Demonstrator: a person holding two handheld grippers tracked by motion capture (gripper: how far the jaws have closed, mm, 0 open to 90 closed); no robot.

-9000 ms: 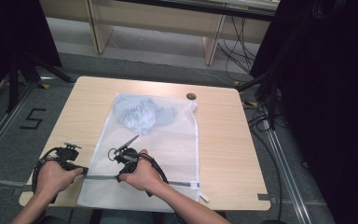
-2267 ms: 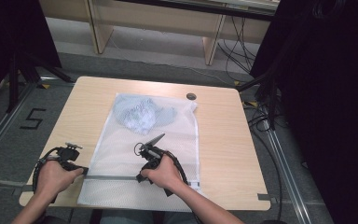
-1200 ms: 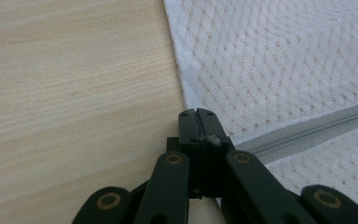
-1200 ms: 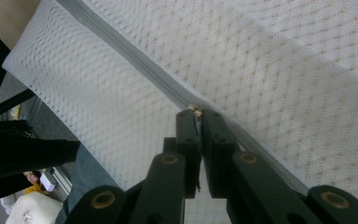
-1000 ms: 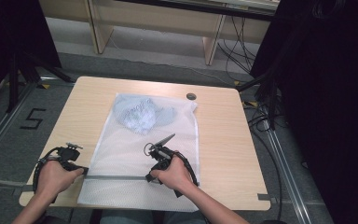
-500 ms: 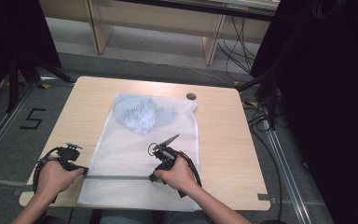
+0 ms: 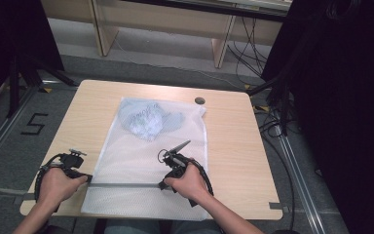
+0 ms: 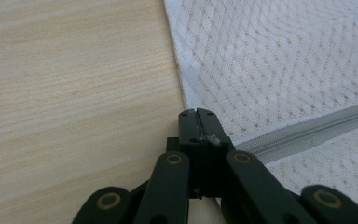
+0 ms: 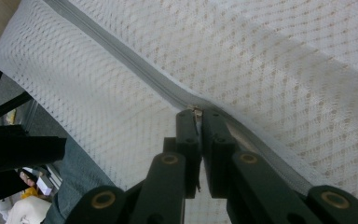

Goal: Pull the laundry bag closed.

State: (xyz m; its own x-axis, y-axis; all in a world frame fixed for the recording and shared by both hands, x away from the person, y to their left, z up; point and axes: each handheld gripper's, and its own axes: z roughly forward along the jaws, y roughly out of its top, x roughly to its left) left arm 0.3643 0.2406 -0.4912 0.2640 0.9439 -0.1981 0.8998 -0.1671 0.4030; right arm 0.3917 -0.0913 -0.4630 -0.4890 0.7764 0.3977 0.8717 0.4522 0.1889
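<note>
A white mesh bag (image 7: 146, 156) lies flat on the wooden table (image 7: 233, 146), with a crumpled light blue cloth (image 7: 148, 119) inside its far end. A grey zipper (image 7: 126, 185) runs across the bag near the front edge. My left gripper (image 7: 88, 179) rests at the bag's left edge, shut on the fabric at the zipper's left end (image 8: 197, 112). My right gripper (image 7: 161, 185) is shut on the small metal zipper pull (image 9: 196, 111), partway along the zipper (image 9: 135, 65).
A small dark disc (image 7: 199, 100) is set in the table beyond the bag's far right corner. Bare wood lies left of the bag (image 8: 74, 93) and to its right. The person's trouser leg (image 9: 74, 186) shows below the table's front edge.
My right gripper has slid to the right along the zipper, most of it before the last second. My left gripper has stayed at the bag's left edge.
</note>
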